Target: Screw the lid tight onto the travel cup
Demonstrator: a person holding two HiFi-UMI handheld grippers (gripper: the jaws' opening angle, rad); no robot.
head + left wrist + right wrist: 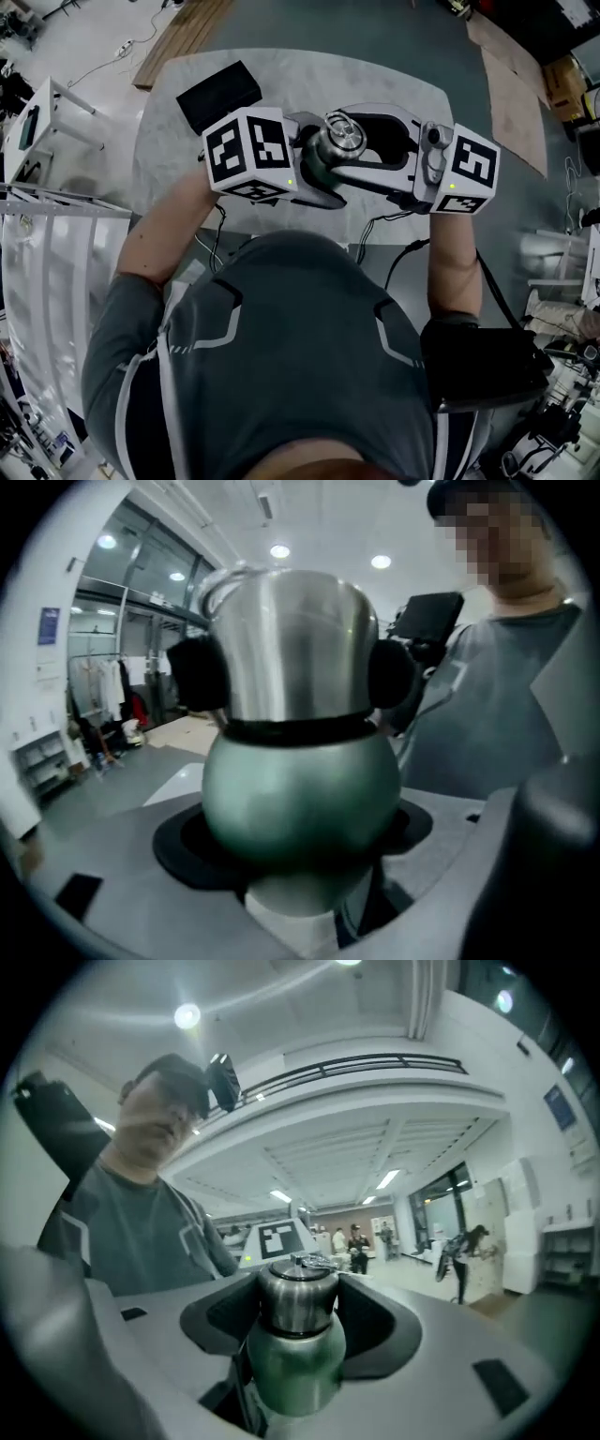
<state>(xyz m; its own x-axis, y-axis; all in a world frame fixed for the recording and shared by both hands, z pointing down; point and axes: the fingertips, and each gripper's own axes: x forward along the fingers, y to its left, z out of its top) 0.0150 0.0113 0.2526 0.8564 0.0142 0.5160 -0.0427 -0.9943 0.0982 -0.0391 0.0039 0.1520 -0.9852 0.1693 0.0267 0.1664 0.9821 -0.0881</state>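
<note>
The travel cup hangs in the air over the table, held between both grippers. Its round green body (314, 167) (300, 789) sits in my left gripper (309, 183) (300, 855), whose jaws are shut on it low down. The steel lid (342, 131) (295, 644) (297, 1299) stands on top of the cup, upright. My right gripper (361, 141) (298, 1312) comes in level from the right, and its black pads (197, 672) (366, 1321) press on either side of the lid. The green body (295, 1368) shows below the pads.
A white marble table (281, 75) lies under the grippers, with a black box (218, 94) at its far left. A white rack (37, 122) stands to the left. Cardboard sheets (511, 84) lie on the floor at right. People (356, 1246) stand far off.
</note>
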